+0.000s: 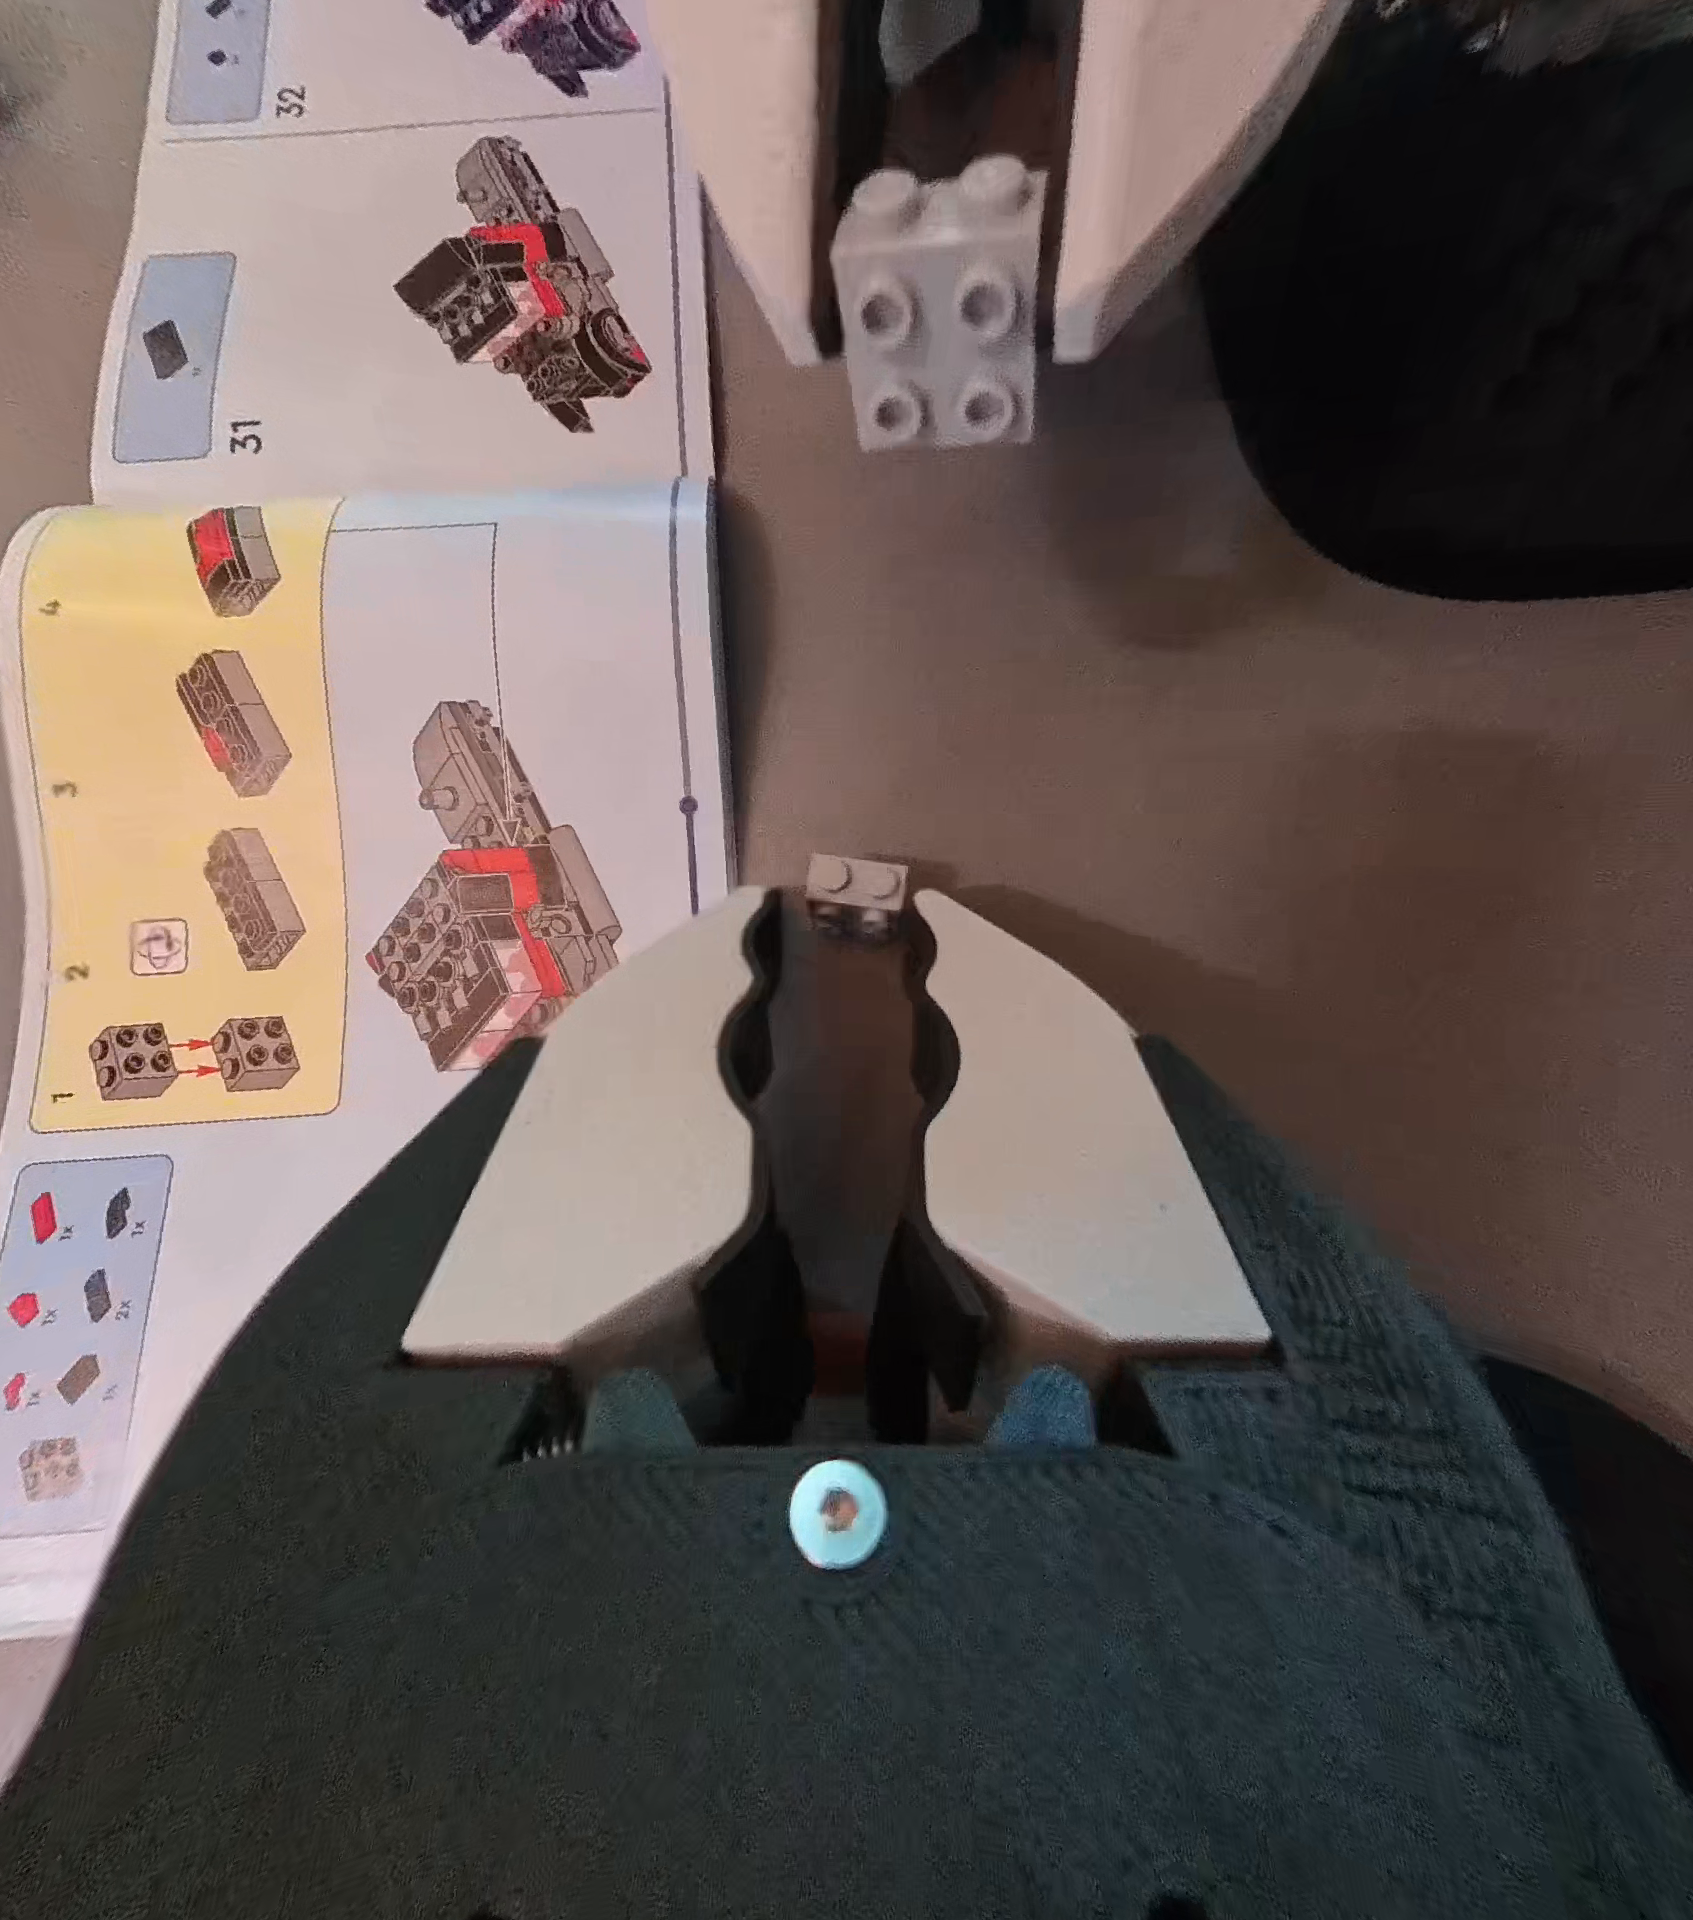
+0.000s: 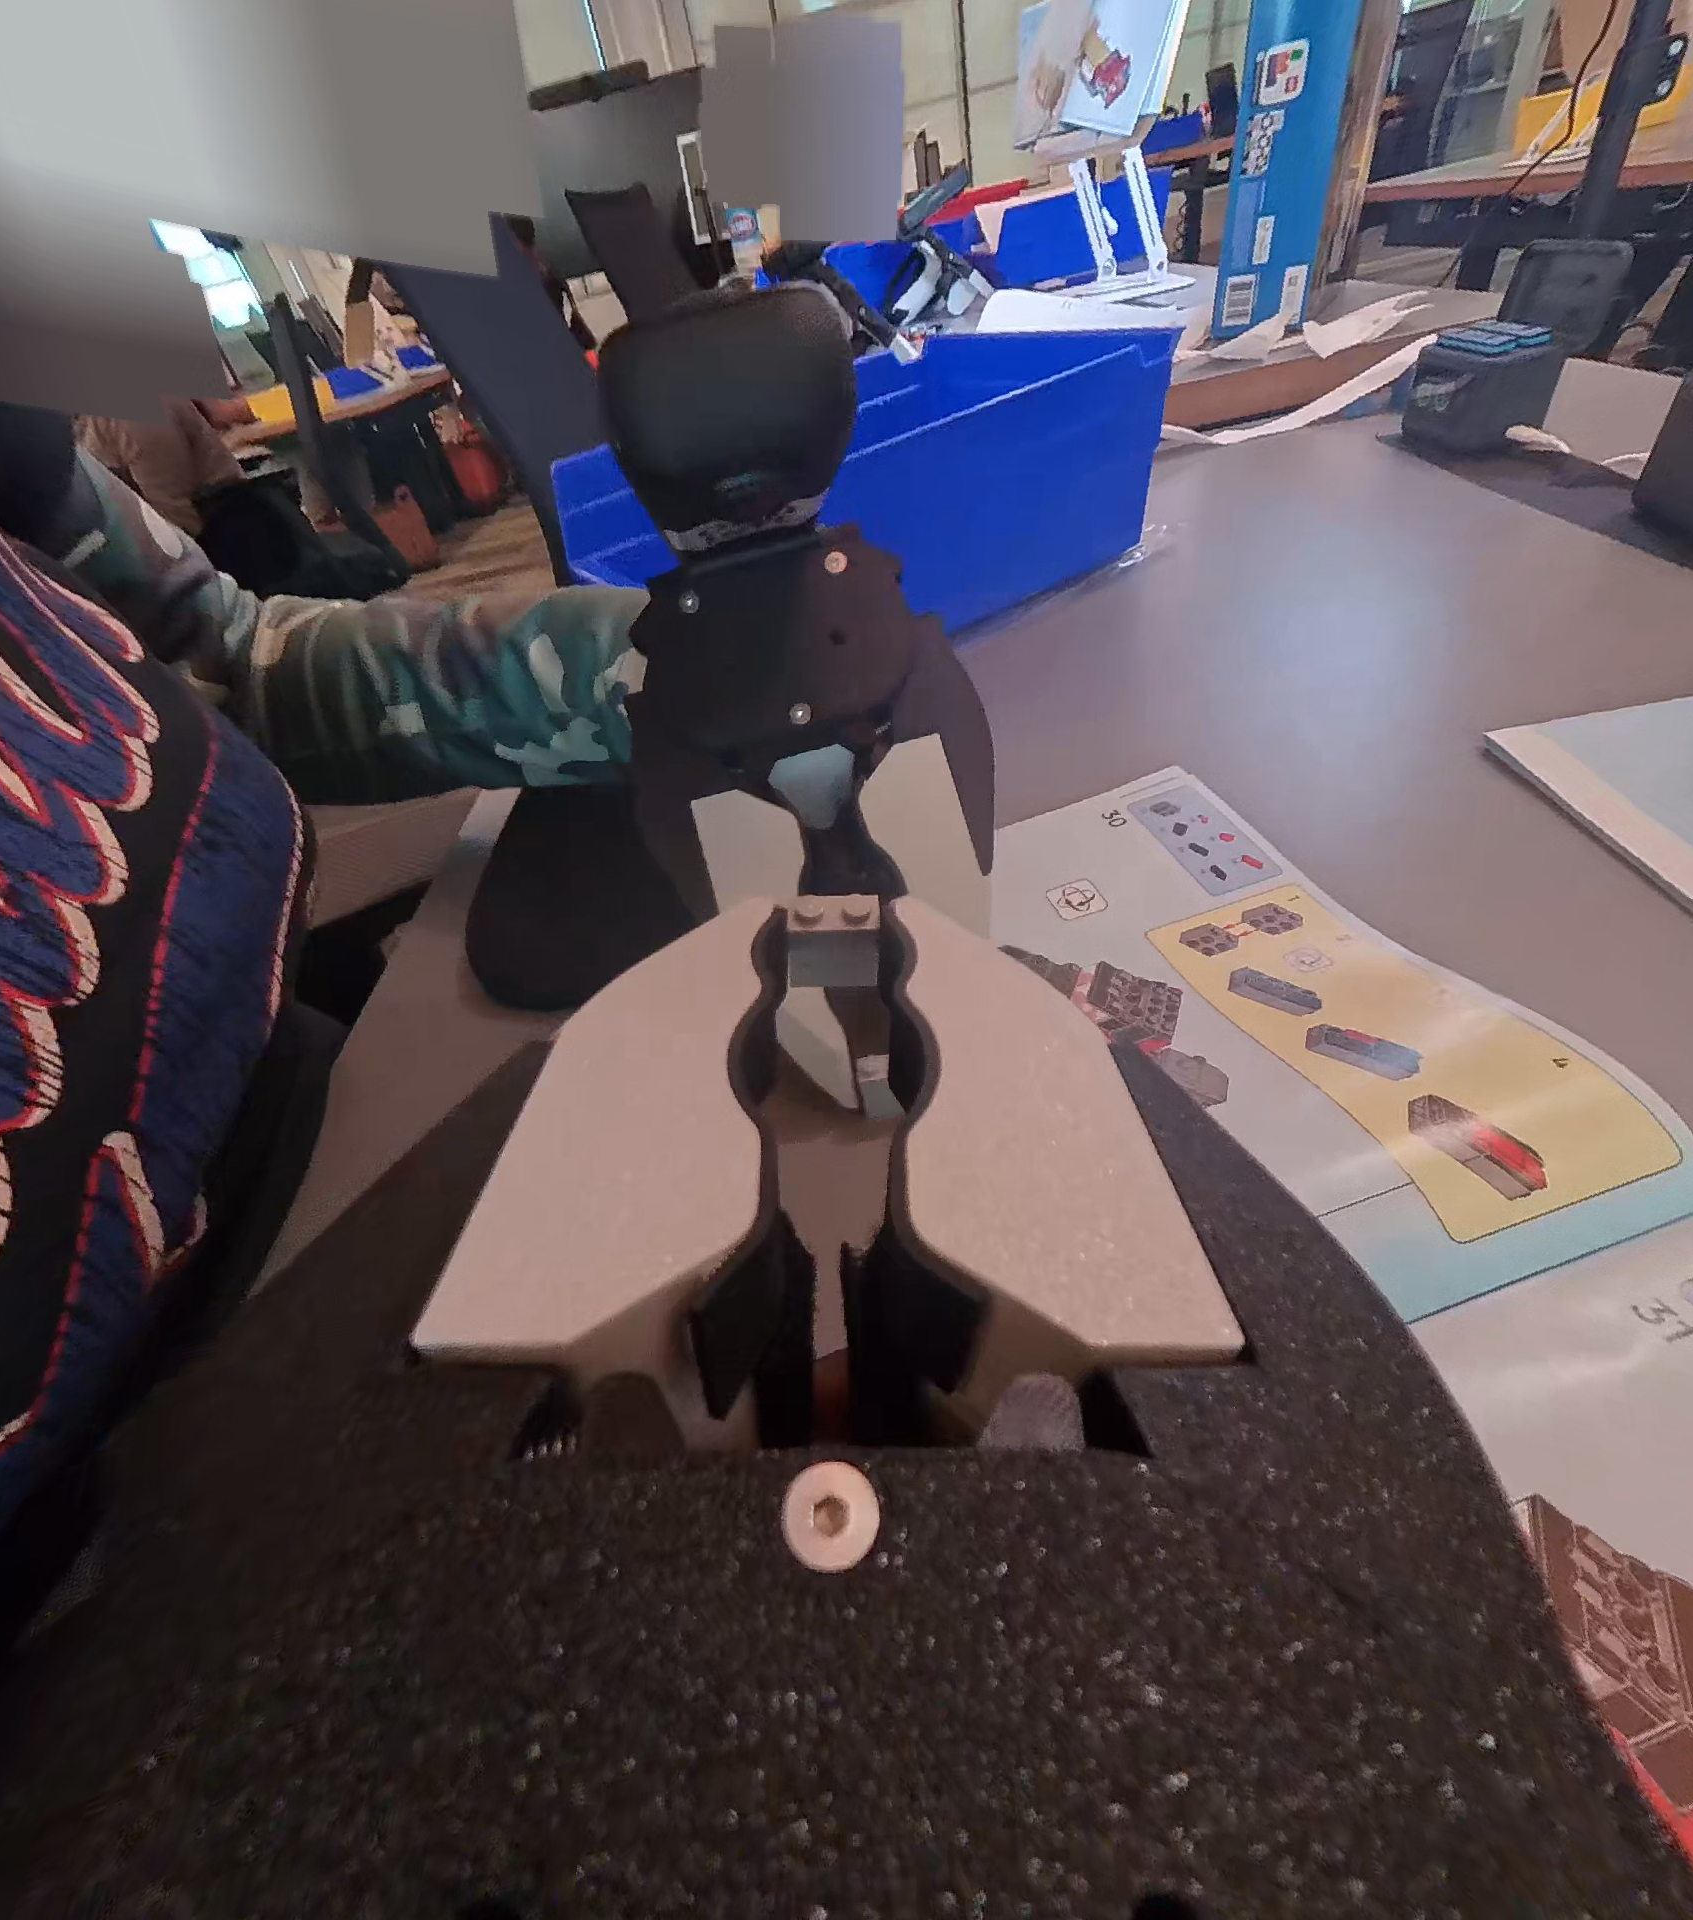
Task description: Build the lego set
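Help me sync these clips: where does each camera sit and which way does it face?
Left wrist view: on the left tongs, looking down at the table; its fingers pinch a small grey brick.
Right wrist view: on the right tongs, facing level across the table toward the person's sleeve.
Shared: the instruction booklet, both tongs, both grey bricks.

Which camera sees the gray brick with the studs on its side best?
The left wrist view. There the gray brick faces the camera in the right gripper, side studs showing. The right wrist view sees the brick only from behind, at its own fingertips; the side studs are hidden.
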